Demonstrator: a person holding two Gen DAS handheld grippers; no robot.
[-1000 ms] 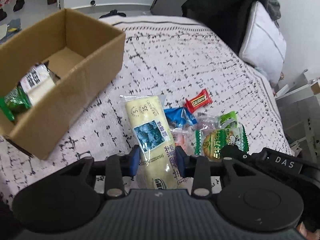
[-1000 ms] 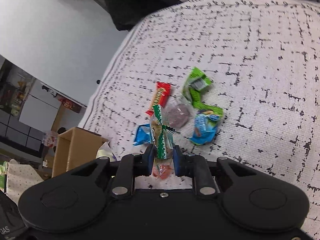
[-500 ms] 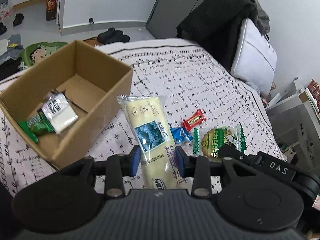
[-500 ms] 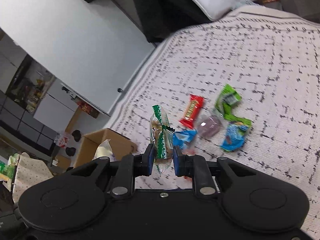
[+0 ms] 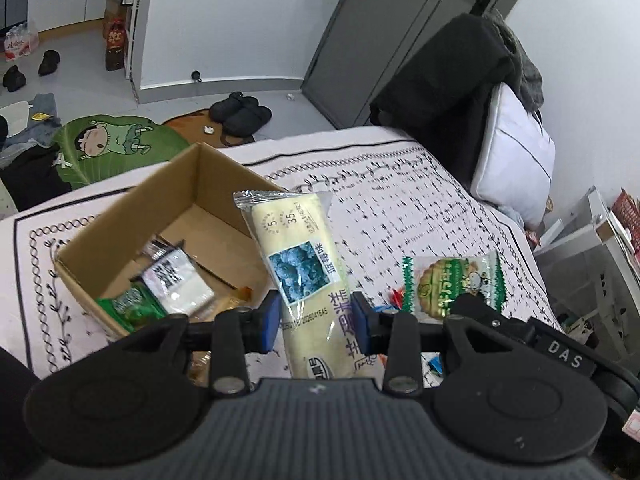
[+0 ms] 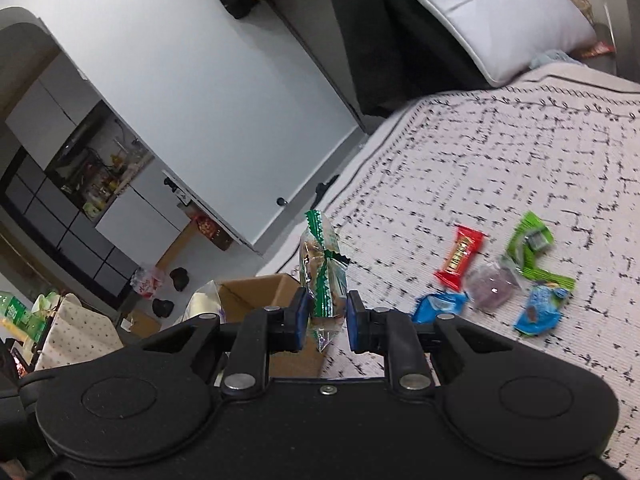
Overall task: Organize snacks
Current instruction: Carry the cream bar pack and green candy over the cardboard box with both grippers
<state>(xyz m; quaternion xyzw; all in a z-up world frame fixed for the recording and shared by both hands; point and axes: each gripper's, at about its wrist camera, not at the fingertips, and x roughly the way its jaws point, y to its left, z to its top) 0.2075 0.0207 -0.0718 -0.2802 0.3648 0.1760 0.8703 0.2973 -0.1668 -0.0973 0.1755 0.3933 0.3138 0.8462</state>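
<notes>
My left gripper (image 5: 316, 322) is shut on a long pale yellow cake packet (image 5: 304, 264) with a blue picture, held up near the right rim of the open cardboard box (image 5: 120, 216). A white packet (image 5: 176, 280) and a green packet (image 5: 130, 304) lie inside the box. My right gripper (image 6: 327, 320) is shut on a green-edged cracker packet (image 6: 322, 268), which also shows in the left wrist view as a cracker packet (image 5: 452, 286). The box (image 6: 256, 292) shows behind it. On the bedspread lie a red candy (image 6: 458, 258), a blue wrapper (image 6: 438, 306), a purple sweet (image 6: 492, 286) and a green wrapper (image 6: 528, 246).
The patterned bedspread (image 5: 400, 200) covers the bed. A white pillow (image 5: 512, 156) and a dark jacket (image 5: 448, 80) sit at its far end. Slippers (image 5: 240, 112) and a green cartoon mat (image 5: 116, 144) lie on the floor beyond the box.
Both grippers rose and swung toward the box with their packets still held. The box now sits more centred and lower in the left wrist view, and the loose snacks slid right in the right wrist view.
</notes>
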